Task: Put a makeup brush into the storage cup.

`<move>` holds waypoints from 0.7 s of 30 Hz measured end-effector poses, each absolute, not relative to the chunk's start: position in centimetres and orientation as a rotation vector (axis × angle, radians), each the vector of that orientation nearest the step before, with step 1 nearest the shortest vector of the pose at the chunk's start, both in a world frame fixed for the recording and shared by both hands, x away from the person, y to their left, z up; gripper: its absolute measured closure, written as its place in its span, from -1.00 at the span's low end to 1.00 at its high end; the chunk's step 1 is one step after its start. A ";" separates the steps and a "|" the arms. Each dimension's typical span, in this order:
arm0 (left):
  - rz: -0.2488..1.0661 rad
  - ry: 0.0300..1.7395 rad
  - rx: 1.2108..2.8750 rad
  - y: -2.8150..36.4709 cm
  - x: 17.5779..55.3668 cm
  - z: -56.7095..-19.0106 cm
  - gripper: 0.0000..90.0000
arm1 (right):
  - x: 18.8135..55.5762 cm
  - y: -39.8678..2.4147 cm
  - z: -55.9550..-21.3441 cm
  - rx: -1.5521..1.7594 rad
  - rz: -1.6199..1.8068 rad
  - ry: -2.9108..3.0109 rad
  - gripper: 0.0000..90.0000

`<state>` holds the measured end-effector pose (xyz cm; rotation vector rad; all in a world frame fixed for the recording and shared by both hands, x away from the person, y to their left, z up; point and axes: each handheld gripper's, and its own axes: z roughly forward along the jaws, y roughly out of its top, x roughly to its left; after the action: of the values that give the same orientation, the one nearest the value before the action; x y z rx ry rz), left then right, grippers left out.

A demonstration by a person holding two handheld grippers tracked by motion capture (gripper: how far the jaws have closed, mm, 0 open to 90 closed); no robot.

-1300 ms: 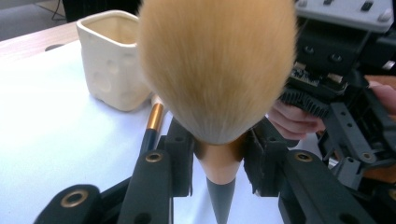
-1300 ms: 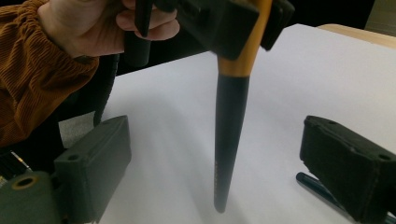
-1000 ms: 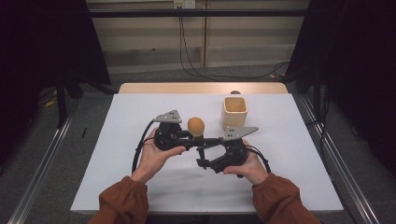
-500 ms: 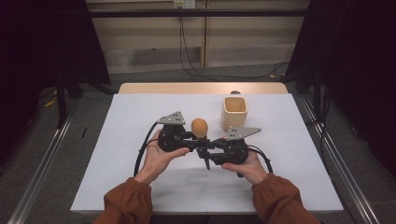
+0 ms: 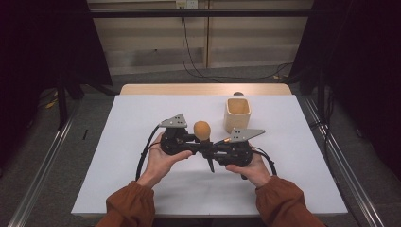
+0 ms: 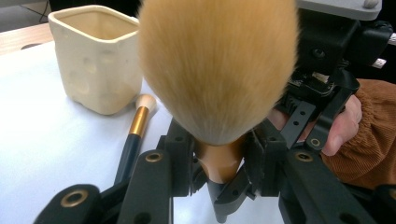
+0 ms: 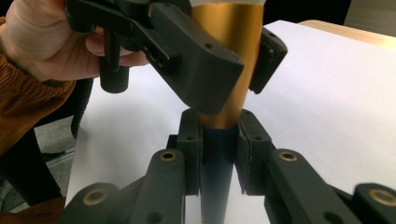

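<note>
The white table point(image 5: 142, 142) lies under both tools. The cream square ceramic cup point(image 5: 236, 113) stands just behind the right tool point(image 5: 211, 150). The big fluffy orange brush point(image 5: 202, 130) stands upright between them: the left tool point(image 5: 201, 143) pinches its gold ferrule, and the right tool, whose jaws have just been closing, pinches its dark handle below. A small gold-and-black brush point(image 6: 135, 126) lies beside the cup.

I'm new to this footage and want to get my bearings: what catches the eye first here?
A big makeup brush with a fluffy orange head stands upright mid-table, clamped by both the left gripper and the right gripper. Behind it stands a cream square cup, with a smaller brush lying beside it.
</note>
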<state>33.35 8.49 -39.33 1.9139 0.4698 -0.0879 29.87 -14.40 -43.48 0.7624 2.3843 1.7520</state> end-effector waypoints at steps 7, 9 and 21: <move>-0.096 0.501 1.856 8.8 33.3 -39.7 0.35 | 29.8 -14.5 -43.4 0.762 1.747 2.379 0.67; -0.089 0.499 1.860 9.0 33.2 -39.7 0.30 | 29.8 -14.5 -43.5 0.759 1.747 2.377 0.67; 0.013 0.510 1.839 10.2 32.8 -39.8 -0.35 | 29.9 -15.2 -43.1 0.783 1.746 2.327 0.67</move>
<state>32.78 10.22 -39.83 1.8390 0.5100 0.0125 29.92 -15.22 -43.12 0.7829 2.3274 1.7459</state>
